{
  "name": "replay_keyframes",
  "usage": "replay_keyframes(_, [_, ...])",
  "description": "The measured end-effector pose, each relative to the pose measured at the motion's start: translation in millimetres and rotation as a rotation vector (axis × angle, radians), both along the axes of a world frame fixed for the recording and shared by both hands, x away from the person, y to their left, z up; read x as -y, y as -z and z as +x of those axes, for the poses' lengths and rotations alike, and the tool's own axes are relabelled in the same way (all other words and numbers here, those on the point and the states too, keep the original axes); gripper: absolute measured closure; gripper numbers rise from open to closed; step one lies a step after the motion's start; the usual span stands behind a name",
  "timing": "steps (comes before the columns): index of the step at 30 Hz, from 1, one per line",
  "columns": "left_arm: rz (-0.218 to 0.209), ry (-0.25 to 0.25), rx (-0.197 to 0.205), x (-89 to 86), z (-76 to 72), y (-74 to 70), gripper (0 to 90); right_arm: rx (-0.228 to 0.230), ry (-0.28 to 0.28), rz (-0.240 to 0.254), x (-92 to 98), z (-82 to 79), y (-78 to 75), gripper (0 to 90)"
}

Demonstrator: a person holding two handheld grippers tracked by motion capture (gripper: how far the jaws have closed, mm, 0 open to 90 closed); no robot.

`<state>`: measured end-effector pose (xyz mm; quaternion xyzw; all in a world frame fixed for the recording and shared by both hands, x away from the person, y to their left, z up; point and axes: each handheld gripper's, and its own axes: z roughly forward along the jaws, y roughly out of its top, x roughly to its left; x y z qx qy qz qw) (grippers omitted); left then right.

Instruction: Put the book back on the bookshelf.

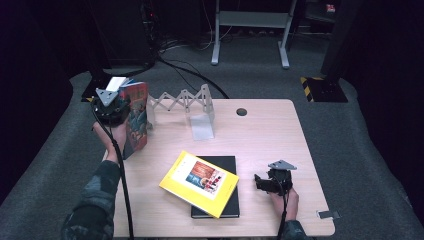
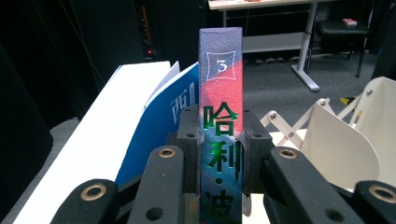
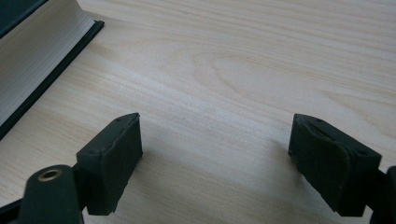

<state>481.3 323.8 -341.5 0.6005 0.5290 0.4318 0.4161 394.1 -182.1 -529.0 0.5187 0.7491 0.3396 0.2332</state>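
Beside the white rack [image 1: 192,107]: left tongs [image 2: 222,140] pinching upright book [image 2: 221,93] by its stiff spine; right tongs [image 3: 217,161] spread, empty.

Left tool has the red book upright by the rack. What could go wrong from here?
1. The left tool grips the red book only by its spine, so it might swing or slip.
2. The blue book beside it leans and may topple if bumped.
3. The rack looks light and might slide when a book pushes it.

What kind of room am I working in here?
Probably a lab or recording workspace, not a home: a light wooden table on grey carpet, bare desk legs behind, cables across the floor, dark surroundings.
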Motion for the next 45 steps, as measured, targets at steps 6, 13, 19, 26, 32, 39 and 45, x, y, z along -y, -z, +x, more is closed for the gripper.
replay_keyframes(6, [-0.002,0.036,-0.039,-4.2,-12.7,-3.0,74.4,-0.001,-0.002,-0.001,0.0,-0.3,-0.2,16.8])
replay_keyframes(13, [-0.017,0.111,-0.111,-9.1,-36.2,-5.9,74.1,-0.003,-0.001,-0.002,-0.2,-0.3,-0.3,16.8])
replay_keyframes(19, [-0.017,0.133,-0.139,-14.3,-59.8,0.3,73.3,-0.003,-0.002,-0.003,-0.2,-0.4,-0.2,16.8])
replay_keyframes(26, [0.005,0.163,-0.195,-17.0,-82.1,17.0,71.5,-0.002,-0.002,-0.003,-0.3,-0.4,-0.3,16.7])
replay_keyframes(32, [0.089,0.128,-0.146,-7.2,-91.2,19.6,71.8,-0.001,-0.001,-0.002,-0.3,-0.6,-0.2,16.8])
replay_keyframes(39, [0.066,0.001,-0.087,-22.4,-95.0,22.6,72.4,-0.003,-0.001,-0.003,-0.3,-0.5,-0.3,16.8])
replay_keyframes(45, [0.033,-0.014,-0.108,-42.8,-99.7,22.8,71.3,-0.003,-0.001,-0.004,-0.3,-0.5,-0.3,16.8])
